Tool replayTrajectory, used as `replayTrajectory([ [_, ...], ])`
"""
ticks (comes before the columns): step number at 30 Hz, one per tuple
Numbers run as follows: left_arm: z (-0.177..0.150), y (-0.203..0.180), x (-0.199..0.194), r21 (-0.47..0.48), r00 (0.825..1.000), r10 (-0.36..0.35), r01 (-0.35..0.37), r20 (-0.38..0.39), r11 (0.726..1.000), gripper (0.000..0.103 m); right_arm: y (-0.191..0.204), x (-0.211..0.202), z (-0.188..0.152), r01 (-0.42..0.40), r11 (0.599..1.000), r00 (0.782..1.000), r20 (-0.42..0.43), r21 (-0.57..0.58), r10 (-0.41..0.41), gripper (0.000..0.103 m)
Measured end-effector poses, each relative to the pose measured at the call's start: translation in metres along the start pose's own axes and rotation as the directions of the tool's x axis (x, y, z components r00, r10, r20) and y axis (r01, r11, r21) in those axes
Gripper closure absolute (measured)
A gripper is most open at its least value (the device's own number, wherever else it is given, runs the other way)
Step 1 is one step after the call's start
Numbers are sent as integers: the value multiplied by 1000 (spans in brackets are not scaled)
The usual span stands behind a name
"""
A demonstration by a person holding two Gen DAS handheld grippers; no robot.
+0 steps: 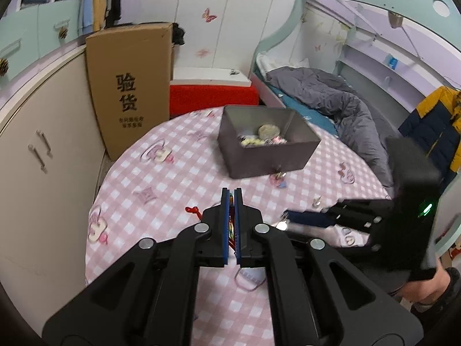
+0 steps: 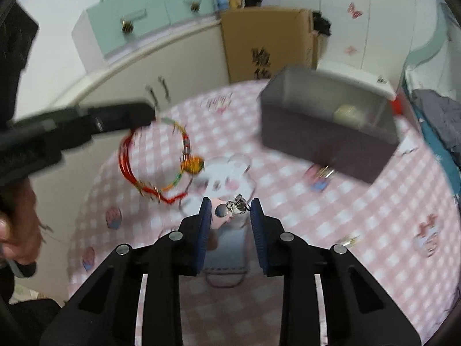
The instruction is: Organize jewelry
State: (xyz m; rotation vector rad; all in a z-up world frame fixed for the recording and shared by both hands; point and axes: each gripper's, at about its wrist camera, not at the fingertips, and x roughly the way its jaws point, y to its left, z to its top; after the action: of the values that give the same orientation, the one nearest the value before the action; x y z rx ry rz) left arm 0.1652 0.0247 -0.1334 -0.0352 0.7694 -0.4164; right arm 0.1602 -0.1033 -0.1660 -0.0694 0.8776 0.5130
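Note:
My left gripper (image 1: 232,194) is shut on a red and multicoloured cord bracelet (image 1: 230,226); in the right wrist view the bracelet (image 2: 157,161) hangs as a loop from the left gripper (image 2: 138,118) above the table. My right gripper (image 2: 230,207) is open, low over the table, with a small silver charm (image 2: 234,205) lying between its fingers; it also shows in the left wrist view (image 1: 288,216). A grey open box (image 1: 268,141) holding several trinkets stands at the table's far side, also in the right wrist view (image 2: 325,124).
The round table has a pink checked cloth (image 1: 161,184). A pink hair clip (image 1: 278,180) lies in front of the box, a small silver piece (image 1: 317,201) to its right. A cardboard carton (image 1: 129,86), cabinets and a bed (image 1: 331,101) surround the table.

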Motion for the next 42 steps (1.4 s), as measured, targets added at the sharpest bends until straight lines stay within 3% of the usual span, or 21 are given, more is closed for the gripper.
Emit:
replayTrajectory([
  [7, 66, -24, -7, 84, 994, -53, 45, 94, 995, 100, -48, -66, 72, 26, 998, 984, 175, 55, -35, 77],
  [11, 105, -30, 2, 93, 989, -84, 73, 122, 993, 100, -72, -81, 104, 26, 996, 978, 204, 90, -44, 77],
  [15, 136, -35, 15, 89, 986, -121, 111, 117, 990, 100, -93, -77, 120, 6, 990, 983, 182, 141, -31, 77],
  [21, 144, -37, 30, 87, 990, -112, 105, 87, 991, 100, -107, -57, 123, 13, 982, 991, 128, 188, -37, 77],
  [25, 112, -29, 26, 102, 996, -62, 55, 67, 993, 97, -103, -59, 111, -2, 981, 991, 131, 192, -24, 77],
  [27, 82, -15, 32, 86, 1000, 3, -5, 18, 996, 63, -101, -59, 105, -6, 981, 991, 131, 194, -20, 77],
  [28, 72, -9, 33, 70, 1000, 17, -18, 15, 997, 15, -101, -58, 101, -9, 980, 991, 130, 197, -17, 77],
  [29, 55, 0, 32, 33, 999, 33, -34, 39, 999, 6, -100, -57, 102, -9, 980, 992, 128, 196, -17, 77],
  [32, 28, 17, 51, -19, 996, 72, -73, -49, 997, 6, -98, -55, 98, -17, 980, 992, 126, 200, -8, 77],
  [34, 17, 23, 64, -8, 988, 135, -136, -71, 991, 6, -96, -55, 97, -23, 979, 992, 129, 203, -4, 77],
  [37, 3, 27, 88, 23, 977, 172, -171, -129, 985, 6, -94, -58, 96, -22, 979, 991, 133, 203, -6, 77],
  [39, -4, 29, 105, 45, 963, 205, -200, -174, 979, 18, -95, -59, 95, -18, 978, 991, 133, 206, -10, 77],
  [40, -8, 31, 115, 51, 954, 211, -205, -211, 977, 33, -96, -60, 95, -16, 978, 991, 133, 208, -12, 77],
  [41, -10, 31, 113, 53, 961, 214, -207, -174, 977, 42, -96, -60, 94, -14, 978, 991, 133, 210, -15, 77],
  [42, -9, 30, 115, 62, 960, 215, -207, -178, 976, 44, -97, -60, 94, -12, 977, 991, 132, 212, -16, 77],
])
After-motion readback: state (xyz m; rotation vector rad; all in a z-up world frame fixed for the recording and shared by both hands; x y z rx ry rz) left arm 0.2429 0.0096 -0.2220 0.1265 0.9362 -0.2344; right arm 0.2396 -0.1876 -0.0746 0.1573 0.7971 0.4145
